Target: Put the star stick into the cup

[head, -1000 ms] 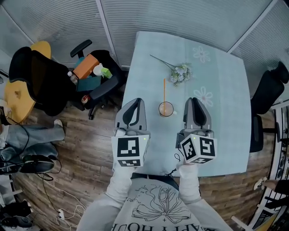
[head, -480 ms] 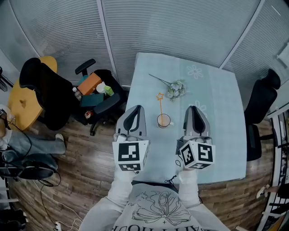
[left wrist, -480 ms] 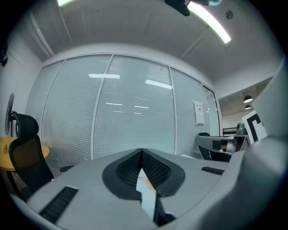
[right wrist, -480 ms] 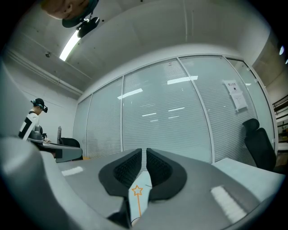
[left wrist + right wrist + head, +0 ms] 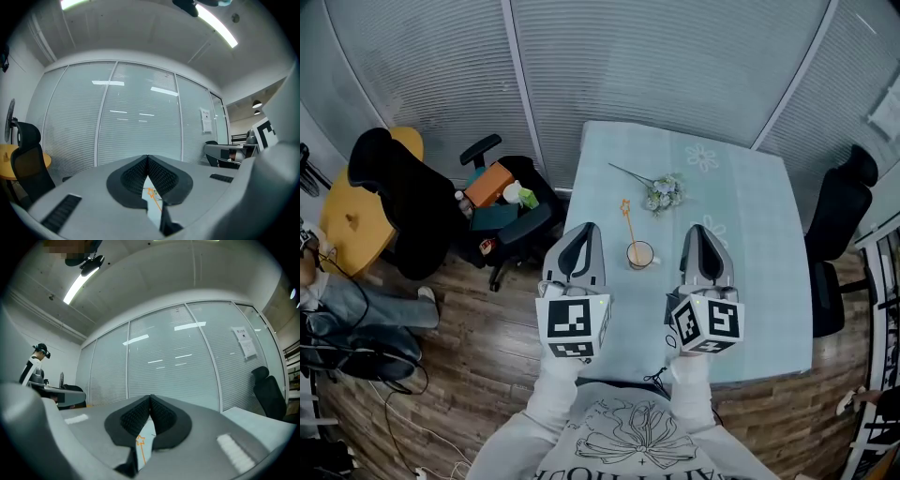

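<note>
The counter [image 5: 759,281] is covered in pale mint, faintly checked and printed with white daisies. The star stick [image 5: 627,217] is coloured orange. The cup [image 5: 639,254] is white, with brown seen inside. The flower sprig [image 5: 661,190] is made up of pale lilac-white blooms on a green stem. The left claw [image 5: 584,228] and right claw [image 5: 701,230] are grey, with black ribbed pads [image 5: 133,176] and cubes patterned in black-and-white squares. The floor [image 5: 441,375] is brown wood-grain.

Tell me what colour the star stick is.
The star stick is orange, clearest in the head view.
</note>
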Tool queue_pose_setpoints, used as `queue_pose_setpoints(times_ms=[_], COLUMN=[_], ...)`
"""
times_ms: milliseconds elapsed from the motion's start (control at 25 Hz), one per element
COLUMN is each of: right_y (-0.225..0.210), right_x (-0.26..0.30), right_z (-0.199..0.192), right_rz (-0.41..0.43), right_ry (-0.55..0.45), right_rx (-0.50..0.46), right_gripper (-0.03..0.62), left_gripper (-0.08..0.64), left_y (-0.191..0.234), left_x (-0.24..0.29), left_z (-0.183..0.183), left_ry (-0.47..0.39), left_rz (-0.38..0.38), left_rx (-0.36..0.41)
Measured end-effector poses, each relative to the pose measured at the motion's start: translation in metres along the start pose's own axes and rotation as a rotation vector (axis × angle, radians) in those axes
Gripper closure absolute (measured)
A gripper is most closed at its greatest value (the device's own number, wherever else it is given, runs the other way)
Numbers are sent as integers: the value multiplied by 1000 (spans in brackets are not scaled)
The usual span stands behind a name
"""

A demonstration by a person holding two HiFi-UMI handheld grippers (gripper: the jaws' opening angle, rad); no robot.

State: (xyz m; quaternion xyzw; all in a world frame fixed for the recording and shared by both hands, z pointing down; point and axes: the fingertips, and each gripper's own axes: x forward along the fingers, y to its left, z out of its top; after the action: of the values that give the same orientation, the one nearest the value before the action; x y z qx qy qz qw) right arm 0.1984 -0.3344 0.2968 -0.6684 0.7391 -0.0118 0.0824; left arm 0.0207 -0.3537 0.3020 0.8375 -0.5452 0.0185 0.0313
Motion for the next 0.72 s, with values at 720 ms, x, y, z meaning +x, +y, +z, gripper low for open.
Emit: queue_pose_setpoints(times_ms=[720], right_y=[2], right_x=[-9], right_z=[9], right_rz=[4], right_ry=[-15], right_rx=[8], right_gripper=[581], left_gripper=[554], left_y=[-6], left_x=[-12], left_z=[6], left_ry=[-14], left_rz=[0], left_rx=[4])
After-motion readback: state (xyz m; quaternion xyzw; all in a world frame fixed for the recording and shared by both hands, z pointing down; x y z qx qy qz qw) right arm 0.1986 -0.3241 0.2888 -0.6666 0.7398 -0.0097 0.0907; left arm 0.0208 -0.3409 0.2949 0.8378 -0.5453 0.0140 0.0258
